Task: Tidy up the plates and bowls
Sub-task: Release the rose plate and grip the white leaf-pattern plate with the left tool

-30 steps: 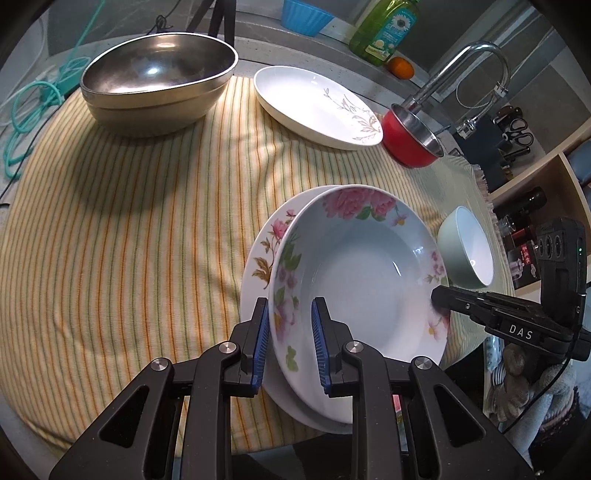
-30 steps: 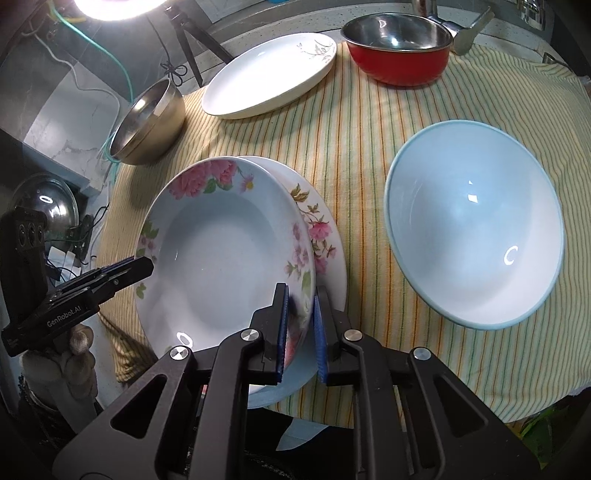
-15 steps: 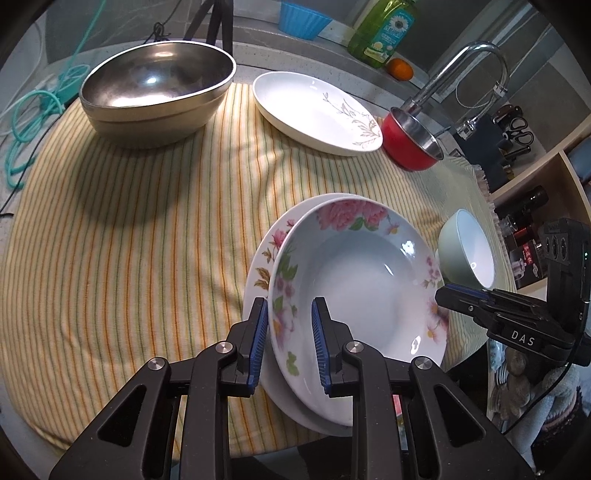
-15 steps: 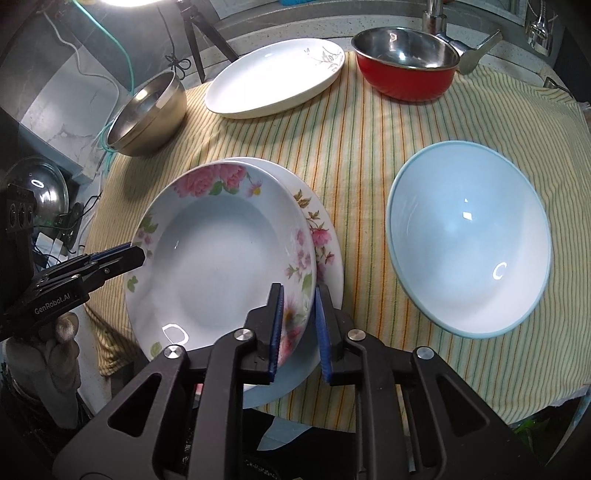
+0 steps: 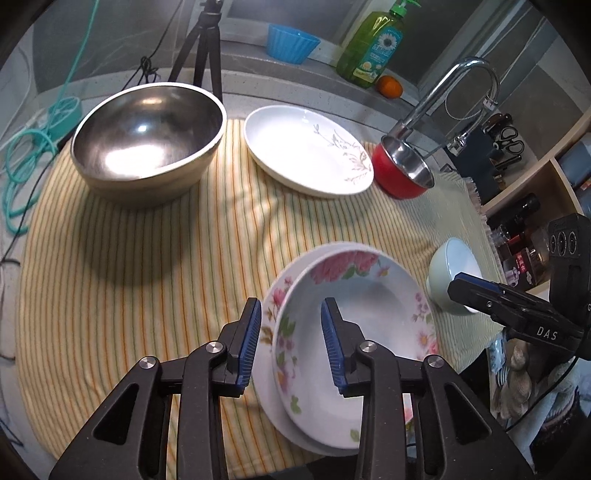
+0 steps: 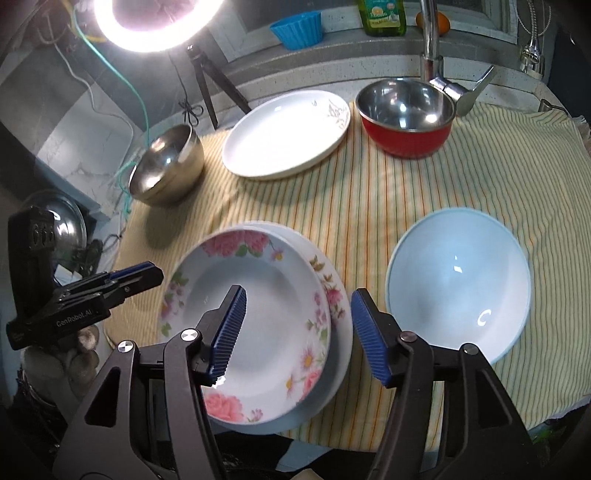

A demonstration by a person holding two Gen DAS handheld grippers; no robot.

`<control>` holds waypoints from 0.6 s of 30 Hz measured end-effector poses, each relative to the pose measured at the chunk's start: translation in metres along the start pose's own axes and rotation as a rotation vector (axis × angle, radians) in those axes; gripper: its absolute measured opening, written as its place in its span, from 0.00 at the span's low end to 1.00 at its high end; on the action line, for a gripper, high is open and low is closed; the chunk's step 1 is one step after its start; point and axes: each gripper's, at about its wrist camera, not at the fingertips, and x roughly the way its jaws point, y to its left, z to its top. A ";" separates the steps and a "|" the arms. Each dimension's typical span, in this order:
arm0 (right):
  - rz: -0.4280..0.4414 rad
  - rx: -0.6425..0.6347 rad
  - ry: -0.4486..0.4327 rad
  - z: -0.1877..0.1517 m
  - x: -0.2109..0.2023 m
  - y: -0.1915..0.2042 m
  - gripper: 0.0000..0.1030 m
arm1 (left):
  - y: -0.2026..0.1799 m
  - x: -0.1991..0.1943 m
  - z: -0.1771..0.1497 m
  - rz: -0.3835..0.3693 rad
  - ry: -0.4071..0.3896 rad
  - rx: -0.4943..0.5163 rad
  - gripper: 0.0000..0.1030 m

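Note:
A pink-flowered deep plate (image 5: 354, 332) (image 6: 255, 325) rests nested on a second flowered plate (image 5: 271, 317) (image 6: 332, 295) at the near edge of the striped cloth. My left gripper (image 5: 291, 336) is open, its fingers astride the plates' left rim without gripping. My right gripper (image 6: 299, 332) is open, its fingers astride the right rim. A pale blue bowl (image 6: 458, 280) (image 5: 450, 273) sits to the right. A white plate with a leaf print (image 5: 306, 147) (image 6: 288, 133), a steel bowl (image 5: 147, 136) (image 6: 166, 166) and a red bowl (image 5: 402, 170) (image 6: 406, 114) stand at the back.
A striped cloth (image 5: 147, 258) (image 6: 406, 192) covers the counter. A faucet (image 5: 450, 92) (image 6: 430, 44), a green soap bottle (image 5: 373, 44), an orange (image 5: 391, 86) and a blue cup (image 5: 291, 42) line the back. A ring light (image 6: 155, 22) on a tripod (image 5: 201, 55) stands back left.
Both grippers have opened and let go of the flowered deep plate, which now lies on the plate beneath. Both grippers have drawn back and up a little.

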 end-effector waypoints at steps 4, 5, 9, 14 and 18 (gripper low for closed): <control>0.020 0.027 -0.028 0.015 -0.001 0.002 0.60 | 0.001 -0.006 0.026 0.013 -0.025 0.046 0.31; 0.027 0.033 -0.034 0.019 0.000 0.003 0.60 | 0.001 -0.007 0.033 0.012 -0.033 0.056 0.31; 0.029 0.049 -0.064 0.034 0.005 0.008 0.60 | 0.000 -0.009 0.063 0.008 -0.049 0.110 0.31; 0.041 0.113 -0.074 0.050 0.016 0.002 0.60 | 0.004 0.001 0.102 0.004 -0.031 0.162 0.31; 0.043 0.171 -0.082 0.063 0.026 -0.004 0.60 | 0.005 0.017 0.135 0.017 -0.003 0.211 0.31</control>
